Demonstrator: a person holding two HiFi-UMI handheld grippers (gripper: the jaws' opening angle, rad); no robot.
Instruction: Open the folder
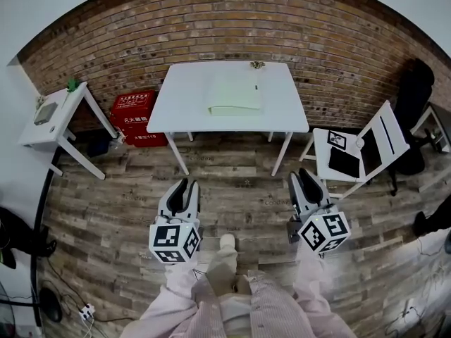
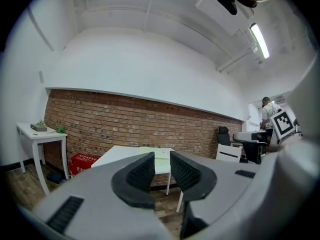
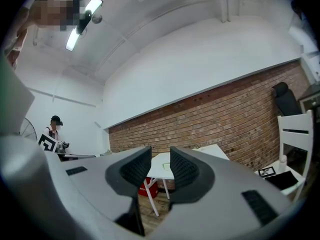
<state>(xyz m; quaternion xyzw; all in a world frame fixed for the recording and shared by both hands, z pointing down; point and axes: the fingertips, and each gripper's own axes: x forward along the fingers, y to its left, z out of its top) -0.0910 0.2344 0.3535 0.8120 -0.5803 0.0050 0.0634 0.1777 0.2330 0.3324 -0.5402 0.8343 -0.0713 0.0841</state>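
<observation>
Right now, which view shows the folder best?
Head view: the folder lies flat on the white table, its whole top face seen from above. Left gripper view catches the folder only edge-on, a thin pale strip. Right gripper view shows just a small sliver.

Rough brick wall [image 1: 338,41]; smooth table [image 1: 182,113]; matt folder [image 1: 235,94]

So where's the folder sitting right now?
In the head view, the folder lies flat near the middle of the white table by the brick wall, top centre of frame.
</observation>
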